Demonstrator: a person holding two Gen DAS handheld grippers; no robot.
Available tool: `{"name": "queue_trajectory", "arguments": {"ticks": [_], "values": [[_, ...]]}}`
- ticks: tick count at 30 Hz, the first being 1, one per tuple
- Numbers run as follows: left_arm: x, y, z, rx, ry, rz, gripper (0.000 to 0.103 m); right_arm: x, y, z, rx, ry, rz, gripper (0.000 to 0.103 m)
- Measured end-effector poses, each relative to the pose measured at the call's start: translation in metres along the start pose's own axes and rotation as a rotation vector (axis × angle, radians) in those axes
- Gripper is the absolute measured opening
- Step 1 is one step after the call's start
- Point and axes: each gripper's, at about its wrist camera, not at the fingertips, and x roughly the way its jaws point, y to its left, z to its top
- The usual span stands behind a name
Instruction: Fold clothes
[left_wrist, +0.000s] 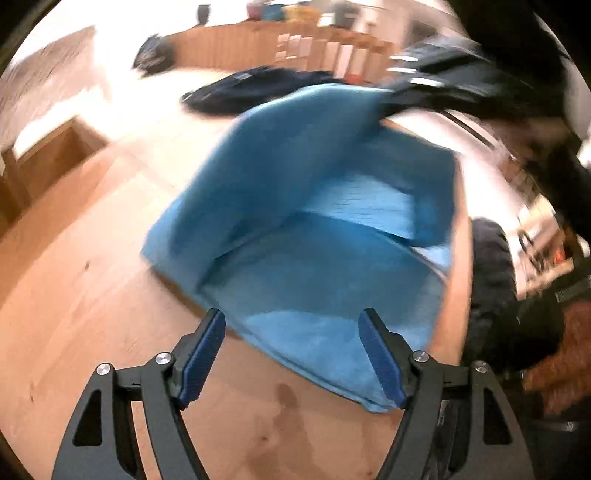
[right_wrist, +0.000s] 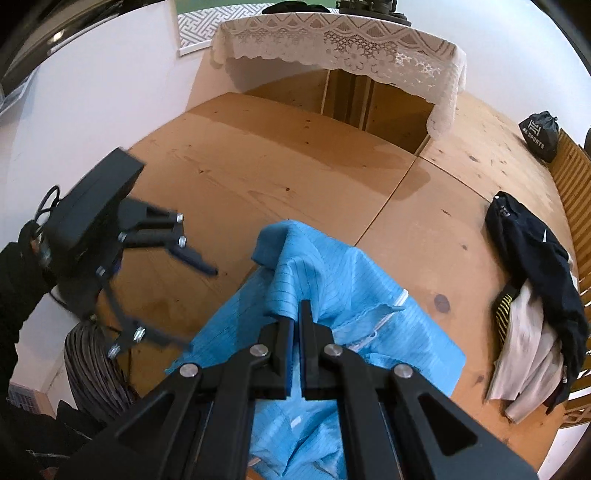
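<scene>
A light blue striped garment (left_wrist: 314, 236) lies partly folded on the wooden table (left_wrist: 74, 295). In the left wrist view my left gripper (left_wrist: 291, 350) hovers over the garment's near edge, jaws wide apart with nothing pinched between them. My right gripper (right_wrist: 297, 332) is shut on a raised fold of the same blue garment (right_wrist: 325, 280), holding it up off the table. The right wrist view shows the left gripper (right_wrist: 184, 295) to the left of the cloth, apart from it. In the left wrist view the right gripper (left_wrist: 424, 85) is a dark blur at the garment's far corner.
A pile of dark, white and yellow-striped clothes (right_wrist: 532, 295) lies at the table's right edge. A black bag (right_wrist: 539, 136) stands farther back. A lace-covered cabinet (right_wrist: 332, 48) stands behind the table. Dark clothing (left_wrist: 258, 88) lies beyond the blue garment. A person's dark sleeve (right_wrist: 14, 288) holds the left gripper.
</scene>
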Motion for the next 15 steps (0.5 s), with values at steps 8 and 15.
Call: {"name": "queue_trajectory", "arguments": {"ticks": [8, 15], "values": [[0.05, 0.001, 0.013, -0.033, -0.018, -0.094, 0.073, 0.0, 0.014, -0.006, -0.04, 0.041, 0.014, 0.002], [0.037, -0.019, 0.018, 0.02, -0.035, -0.114, 0.073, -0.002, 0.022, -0.011, -0.079, 0.067, 0.031, 0.002]]}}
